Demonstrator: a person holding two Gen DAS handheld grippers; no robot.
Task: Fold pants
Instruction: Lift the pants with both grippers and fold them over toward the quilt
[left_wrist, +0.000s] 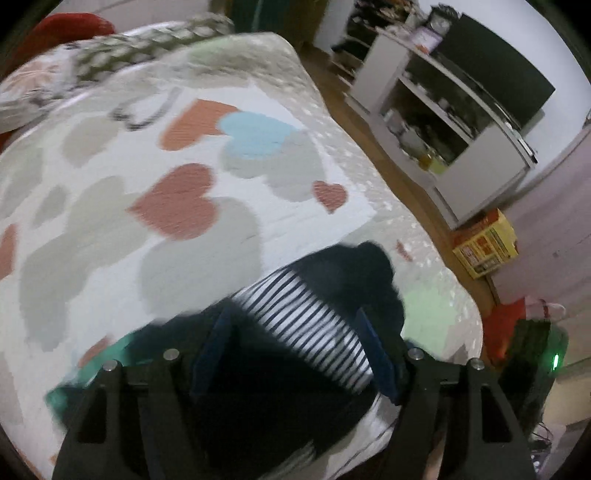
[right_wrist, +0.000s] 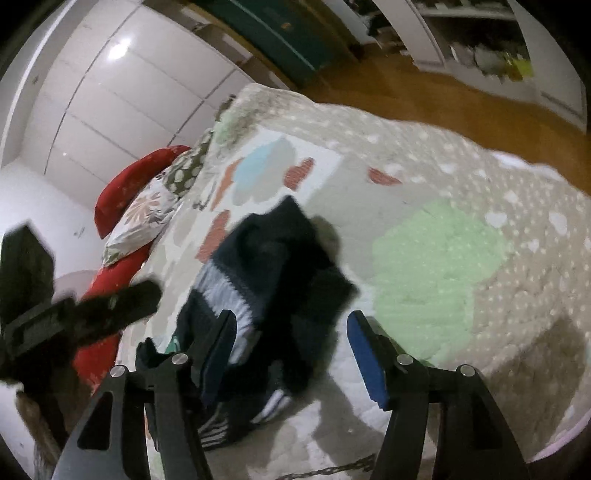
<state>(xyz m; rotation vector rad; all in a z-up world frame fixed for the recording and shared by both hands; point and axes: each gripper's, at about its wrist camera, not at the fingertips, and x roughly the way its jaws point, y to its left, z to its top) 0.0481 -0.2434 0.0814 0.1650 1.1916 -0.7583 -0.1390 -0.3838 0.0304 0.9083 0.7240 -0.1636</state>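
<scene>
The pants (right_wrist: 280, 273) are dark navy with black-and-white striped panels and lie bunched on the heart-patterned bedspread (right_wrist: 436, 266). In the left wrist view the pants (left_wrist: 303, 317) fill the space under my left gripper (left_wrist: 295, 332), whose blue-padded jaws stand wide apart above the striped panel. My right gripper (right_wrist: 291, 332) is open too, hovering above the near end of the heap. The left gripper's black body (right_wrist: 74, 317) shows at the left of the right wrist view. A bit of teal fabric (left_wrist: 74, 380) pokes out beside the pants.
Red and patterned pillows (right_wrist: 140, 206) lie at the head of the bed. Past the bed's edge are a wooden floor (right_wrist: 424, 88), a white shelf unit (left_wrist: 443, 122) and a yellow box (left_wrist: 484, 247). White wardrobe doors (right_wrist: 122, 81) stand behind the pillows.
</scene>
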